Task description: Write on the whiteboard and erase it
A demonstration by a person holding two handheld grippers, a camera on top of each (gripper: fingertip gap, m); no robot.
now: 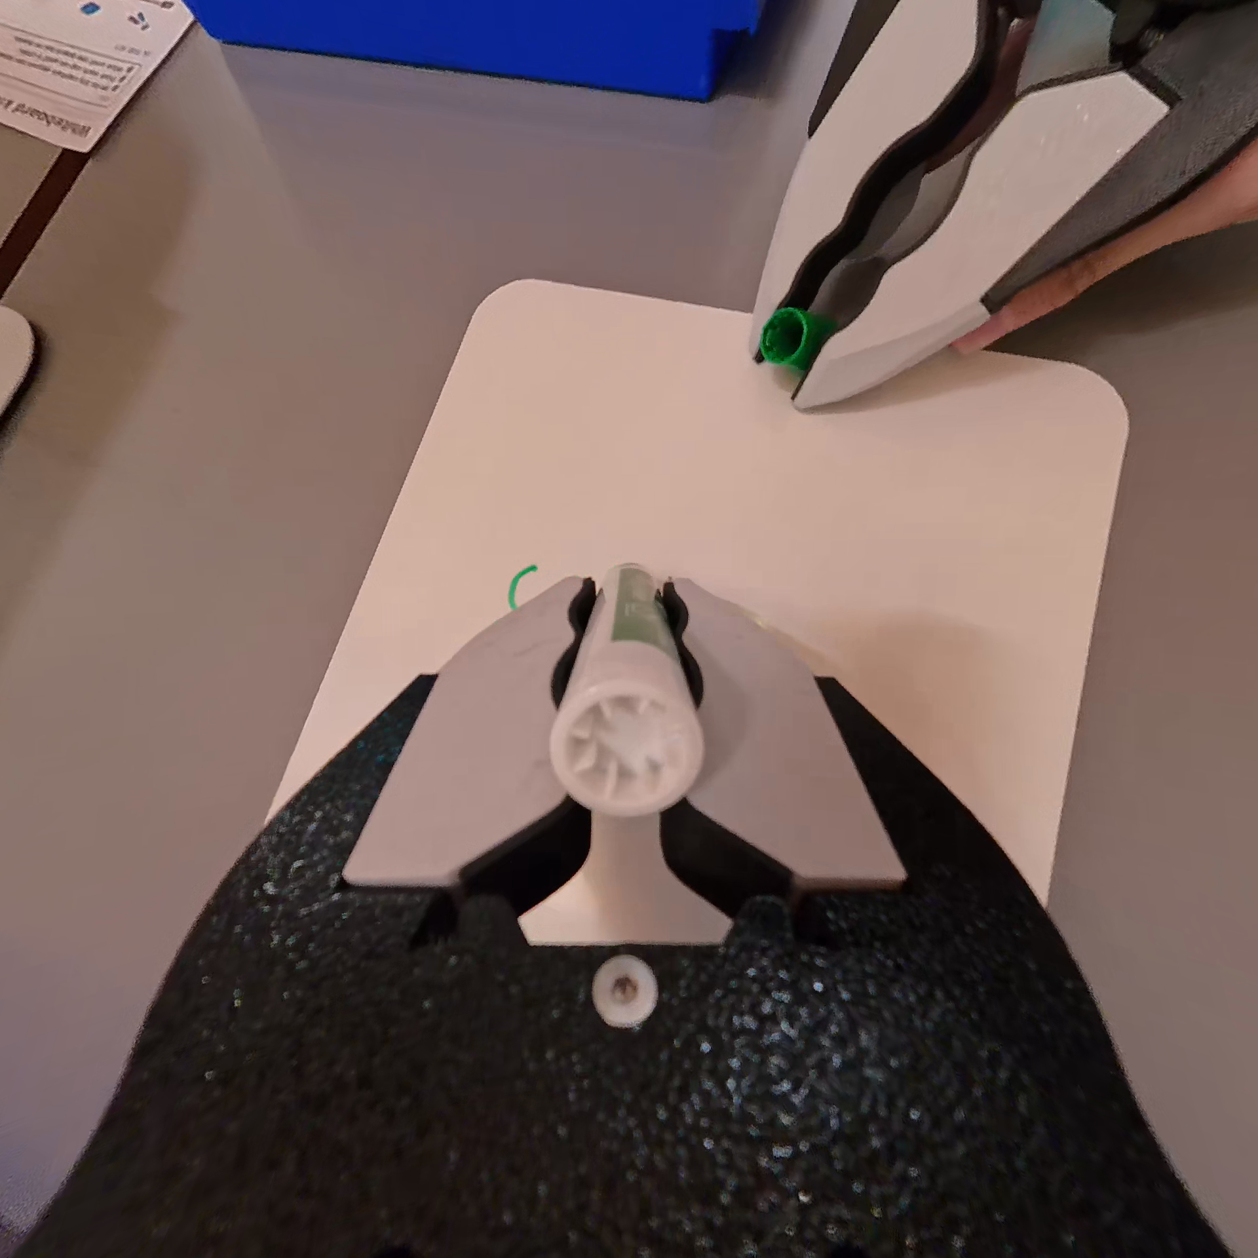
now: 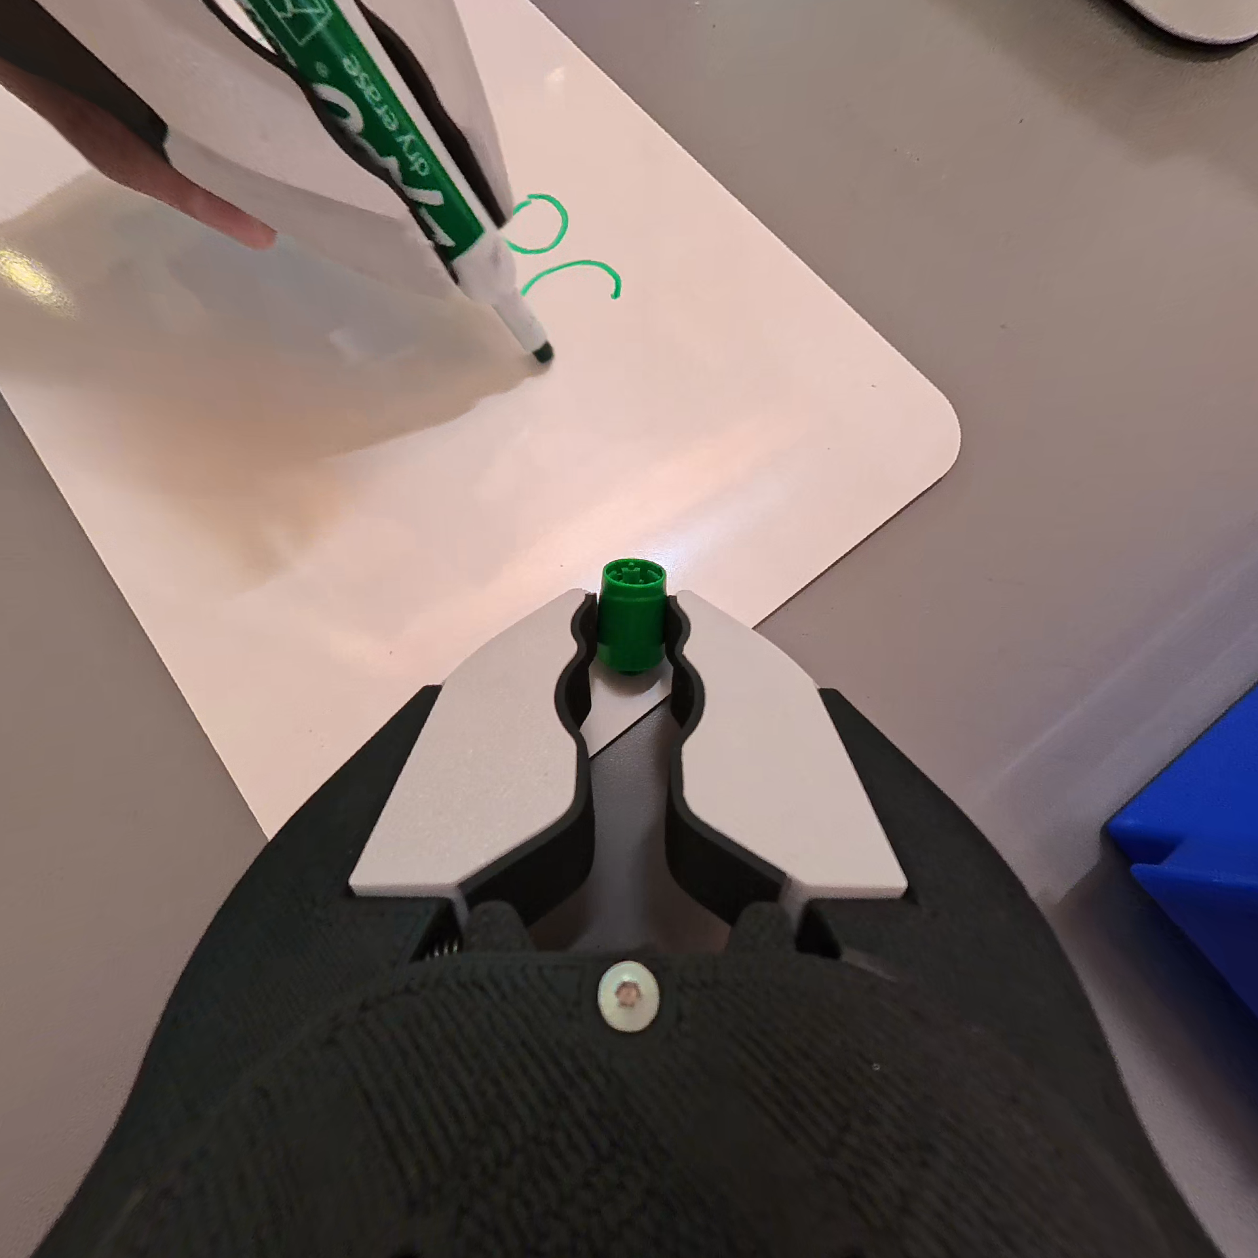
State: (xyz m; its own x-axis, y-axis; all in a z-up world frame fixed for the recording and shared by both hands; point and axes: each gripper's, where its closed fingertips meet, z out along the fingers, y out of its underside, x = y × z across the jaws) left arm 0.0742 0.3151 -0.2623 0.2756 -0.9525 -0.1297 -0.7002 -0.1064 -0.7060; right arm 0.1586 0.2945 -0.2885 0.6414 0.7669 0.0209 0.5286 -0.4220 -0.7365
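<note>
Whiteboard (image 2: 681, 422), a flat white rounded panel, lies on the grey table (image 1: 272, 340). My left gripper (image 1: 626, 585) pinches the green dry-erase marker (image 2: 381, 116), tip on the board beside two green curls (image 2: 565, 272); my right gripper (image 2: 632, 599) pinches its green cap (image 2: 630, 626) at the board's corner. Pressing too hard could slide the unsecured board and skew the stroke.

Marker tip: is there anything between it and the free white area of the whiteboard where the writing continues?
Nothing visible. The marker, held by the left gripper, has its tip on or just above the bare whiteboard, beside the green strokes.
</note>
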